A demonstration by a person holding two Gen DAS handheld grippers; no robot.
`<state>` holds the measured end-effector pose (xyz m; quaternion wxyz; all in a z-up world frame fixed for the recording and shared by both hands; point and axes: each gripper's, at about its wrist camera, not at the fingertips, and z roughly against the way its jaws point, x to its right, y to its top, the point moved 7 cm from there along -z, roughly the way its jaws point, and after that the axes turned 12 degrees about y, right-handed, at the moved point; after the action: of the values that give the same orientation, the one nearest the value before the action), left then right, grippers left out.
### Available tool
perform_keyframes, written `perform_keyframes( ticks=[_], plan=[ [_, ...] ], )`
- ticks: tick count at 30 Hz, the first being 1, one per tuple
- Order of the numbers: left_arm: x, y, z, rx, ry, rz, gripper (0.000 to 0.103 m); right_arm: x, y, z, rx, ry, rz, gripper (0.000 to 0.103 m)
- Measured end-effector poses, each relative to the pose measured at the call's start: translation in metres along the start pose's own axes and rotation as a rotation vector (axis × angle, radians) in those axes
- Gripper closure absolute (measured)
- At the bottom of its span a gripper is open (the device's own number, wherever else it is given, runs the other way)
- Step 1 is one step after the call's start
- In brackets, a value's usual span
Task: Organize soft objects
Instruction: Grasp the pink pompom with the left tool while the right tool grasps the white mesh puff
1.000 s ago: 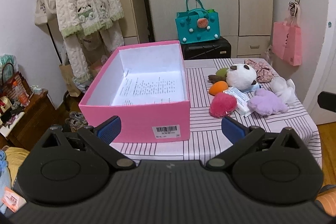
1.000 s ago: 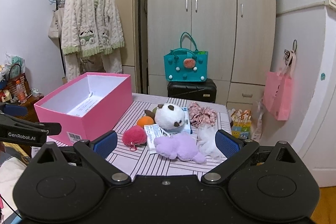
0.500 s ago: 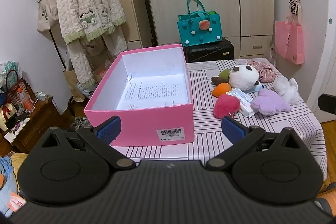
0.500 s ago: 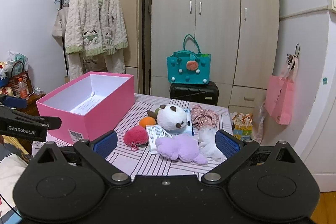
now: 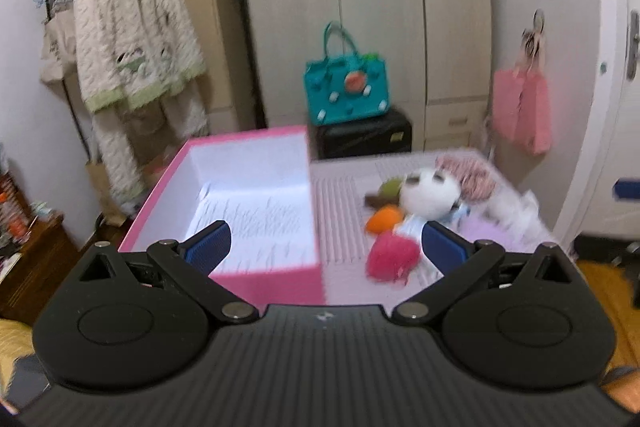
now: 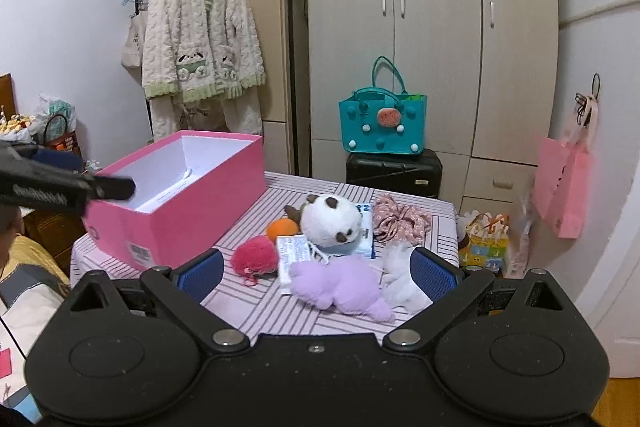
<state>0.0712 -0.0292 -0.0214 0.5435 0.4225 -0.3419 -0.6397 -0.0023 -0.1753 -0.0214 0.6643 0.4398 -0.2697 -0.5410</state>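
Observation:
A pink box (image 6: 188, 203) with a white inside (image 5: 256, 199) stands open on the left of a striped table (image 6: 256, 307). To its right lies a heap of soft things: a white panda plush (image 6: 330, 221), a purple plush (image 6: 340, 287), a red pompom (image 6: 254, 259), an orange ball (image 6: 282, 227), a floral scrunchie (image 6: 400, 219) and a white plush (image 6: 402, 281). My left gripper (image 5: 325, 245) is open over the box's near edge. My right gripper (image 6: 316, 271) is open, above the near side of the heap. The left wrist view is blurred.
A teal bag (image 6: 382, 125) sits on a black suitcase (image 6: 394, 173) behind the table, before a wardrobe (image 6: 432, 27). A fleece robe (image 6: 200, 39) hangs on a rack at left. A pink bag (image 6: 564, 183) hangs at right. White packets (image 6: 294, 251) lie among the toys.
Both grippers have moved forward toward the table. The left one rose and swung right, blurring its view; it now shows at the left edge of the right wrist view.

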Motion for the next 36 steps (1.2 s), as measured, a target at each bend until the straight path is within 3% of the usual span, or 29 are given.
perform_keyframes(
  ticks=[4, 10, 15, 19, 23, 26, 28, 33, 36],
  plan=[
    [0.017, 0.006, -0.015, 0.066, 0.039, -0.019, 0.000, 0.030, -0.015, -0.019, 0.023, 0.017, -0.054, 0.002],
    [0.059, 0.000, -0.049, -0.042, -0.069, -0.086, 0.003, 0.057, -0.026, -0.037, 0.016, 0.028, -0.044, 0.002],
    [0.094, -0.008, -0.068, -0.072, -0.132, -0.154, 0.005, 0.080, -0.021, -0.046, 0.026, 0.003, -0.035, 0.002],
    [0.103, -0.013, -0.083, -0.122, -0.189, -0.131, 0.007, 0.103, -0.020, -0.058, 0.020, -0.011, -0.055, 0.002],
    [0.107, -0.020, -0.097, -0.163, -0.200, -0.149, 0.009, 0.120, -0.021, -0.069, 0.041, 0.051, -0.116, 0.002],
    [0.112, -0.027, -0.111, -0.202, -0.191, -0.181, 0.017, 0.125, -0.022, -0.082, 0.037, 0.081, -0.122, 0.002],
    [0.114, -0.034, -0.125, -0.248, -0.175, -0.197, 0.028, 0.129, -0.024, -0.092, 0.027, 0.064, -0.107, 0.002],
    [0.111, -0.046, -0.146, -0.350, -0.182, -0.176, 0.040, 0.140, -0.029, -0.114, -0.007, 0.017, -0.092, 0.003],
    [0.108, -0.049, -0.149, -0.361, -0.173, -0.150, 0.040, 0.149, -0.033, -0.123, -0.030, 0.005, -0.115, 0.004]
  ],
)
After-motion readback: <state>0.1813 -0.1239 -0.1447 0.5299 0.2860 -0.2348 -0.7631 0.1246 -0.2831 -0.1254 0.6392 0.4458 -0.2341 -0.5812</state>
